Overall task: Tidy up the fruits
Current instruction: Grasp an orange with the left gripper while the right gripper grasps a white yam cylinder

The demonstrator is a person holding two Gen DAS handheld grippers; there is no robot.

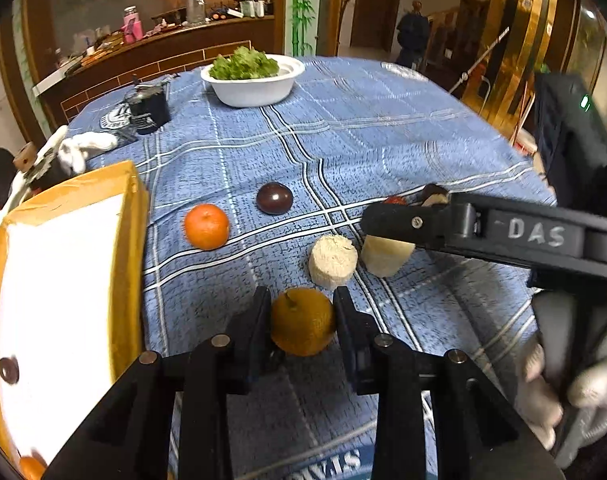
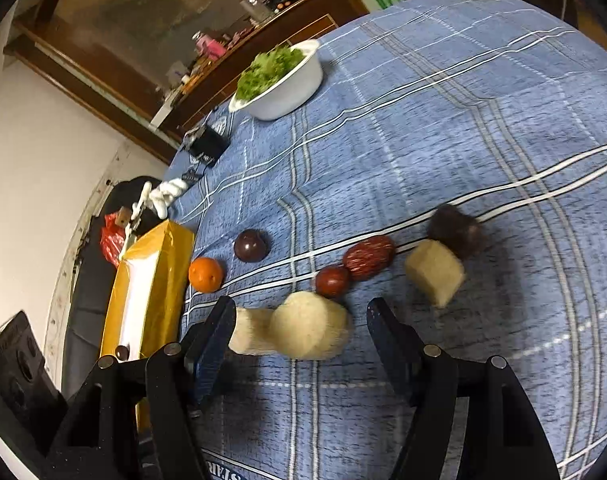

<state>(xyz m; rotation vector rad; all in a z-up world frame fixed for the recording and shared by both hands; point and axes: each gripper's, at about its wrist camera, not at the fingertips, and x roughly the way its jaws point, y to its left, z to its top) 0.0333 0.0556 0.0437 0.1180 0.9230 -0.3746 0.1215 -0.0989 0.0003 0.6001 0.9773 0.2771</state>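
My left gripper point(image 1: 302, 312) is shut on a yellow-orange fruit point(image 1: 302, 322) just above the blue cloth. An orange tangerine point(image 1: 206, 226) and a dark plum point(image 1: 274, 198) lie ahead of it, with two pale cut pieces point(image 1: 332, 261) to the right. My right gripper point(image 2: 299, 316) is open around the nearer pale piece point(image 2: 309, 326), with a second one point(image 2: 250, 330) against its left finger. Two red dates point(image 2: 368, 257), another pale chunk point(image 2: 434, 272) and a dark fruit point(image 2: 455, 229) lie beyond. The yellow box point(image 1: 63, 280) with a white inside stands at the left.
A white bowl of greens point(image 1: 253, 76) stands at the far side of the table. A black device point(image 1: 148, 109) and a white glove point(image 1: 83, 148) lie at the far left edge. The box holds a small dark fruit point(image 1: 8, 370).
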